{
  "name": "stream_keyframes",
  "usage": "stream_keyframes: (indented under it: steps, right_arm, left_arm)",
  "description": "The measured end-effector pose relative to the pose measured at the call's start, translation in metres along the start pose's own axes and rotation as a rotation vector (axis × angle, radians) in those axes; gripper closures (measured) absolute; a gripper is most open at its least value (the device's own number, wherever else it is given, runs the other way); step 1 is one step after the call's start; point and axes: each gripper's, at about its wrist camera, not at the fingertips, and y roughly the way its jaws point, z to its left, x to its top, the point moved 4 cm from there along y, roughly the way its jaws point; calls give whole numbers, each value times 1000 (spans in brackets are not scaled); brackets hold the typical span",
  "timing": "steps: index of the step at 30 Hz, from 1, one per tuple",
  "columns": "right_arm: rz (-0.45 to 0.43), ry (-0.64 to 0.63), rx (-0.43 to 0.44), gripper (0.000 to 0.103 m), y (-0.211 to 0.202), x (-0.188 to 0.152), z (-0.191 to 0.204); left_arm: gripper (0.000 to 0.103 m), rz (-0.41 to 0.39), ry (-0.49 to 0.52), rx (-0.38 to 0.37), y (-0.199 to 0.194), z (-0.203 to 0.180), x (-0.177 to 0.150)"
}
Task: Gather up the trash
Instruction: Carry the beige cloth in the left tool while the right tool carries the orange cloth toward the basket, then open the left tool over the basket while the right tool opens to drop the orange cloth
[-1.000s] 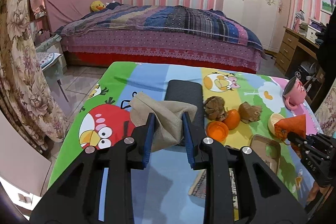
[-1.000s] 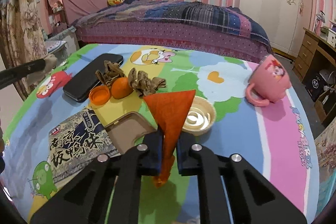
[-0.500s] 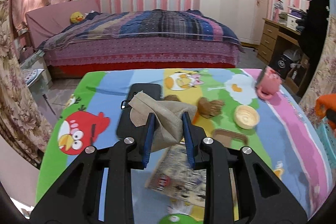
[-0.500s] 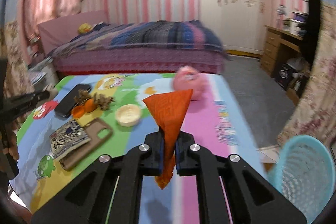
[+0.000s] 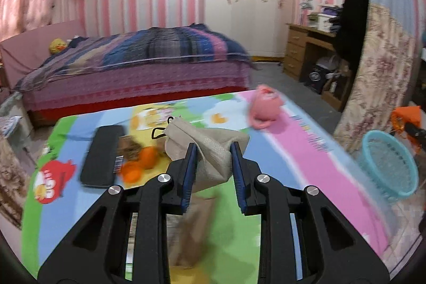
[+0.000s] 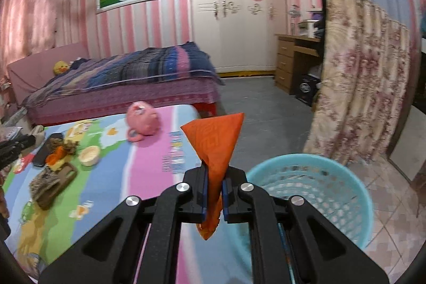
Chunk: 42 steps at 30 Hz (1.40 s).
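Both hands have swung away from the cluttered middle of the cartoon-print table (image 5: 287, 151) toward its right end, and the turquoise mesh wastebasket (image 6: 319, 193) — out of sight a second ago — now sits just beyond the right gripper (image 6: 213, 193). That gripper is clamped on an orange paper napkin (image 6: 215, 143), nearly over the rim. The left gripper (image 5: 213, 172) pinches a crumpled beige napkin (image 5: 210, 148), still above the table. The drop looks close; peel scraps (image 5: 138, 159) remain behind.
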Motion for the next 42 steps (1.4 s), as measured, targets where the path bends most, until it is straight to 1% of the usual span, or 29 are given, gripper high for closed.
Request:
stream_keyframes:
  steps: [1,2,4,7,10,13,15,17,20,25,27,29,31,32,33,34,39,42]
  right_arm:
    - [-1,5,-14,95,0,0,-8]
    - [-4,16,-42,95,-2,0,-22]
    - [-6,42,-70,95,-4,-2,-41]
    - [0,51,-123,95,-5,-7,-62]
    - [5,55,-158,95,-7,-11,-76]
    - [-1,80,-180,95,-10,-10,-91]
    - [-3,102,-204,95,-10,-11,-105]
    - [-8,128,-209,95,-11,-14,-116]
    - [-14,163,-225,95,-14,-17,-131]
    - [-25,213,-243,95,-18,-18,-150]
    - [-28,227,-251,95,-21,-19,-156]
    - [-33,239,-258,95,-23,-19,-160]
    - [-32,249,-268,95,-25,-20,-164]
    - [-30,252,-271,95,-25,-21,-165]
    - [-27,255,-274,95,-24,-22,-167]
    - [-25,256,-276,95,-24,-23,-168]
    - [-18,245,-271,95,-21,-23,-162]
    - [-6,224,-265,95,-15,-23,-156]
  left_arm:
    - [78,-1,7,-15,1,-10,1]
    - [78,-5,32,-34,3,-29,3]
    - [78,-9,67,-49,7,-52,4]
    - [78,-2,93,-121,20,-102,5]
    - [78,3,122,-180,28,-145,3]
    - [78,8,168,-255,39,-198,1]
    - [78,11,199,-285,45,-226,-3]
    - [78,24,235,-314,54,-254,-10]
    - [78,39,278,-349,62,-286,-20]
    - [78,55,287,-418,71,-326,-24]
    - [76,64,290,-445,74,-337,-24]
    - [72,72,289,-450,78,-346,-24]
    - [56,91,282,-465,83,-351,-24]
    - [52,86,281,-449,84,-349,-23]
    - [42,81,279,-438,86,-347,-22]
    - [37,74,273,-420,87,-342,-20]
    - [23,42,241,-346,89,-314,-6]
    - [15,8,235,-294,83,-297,2]
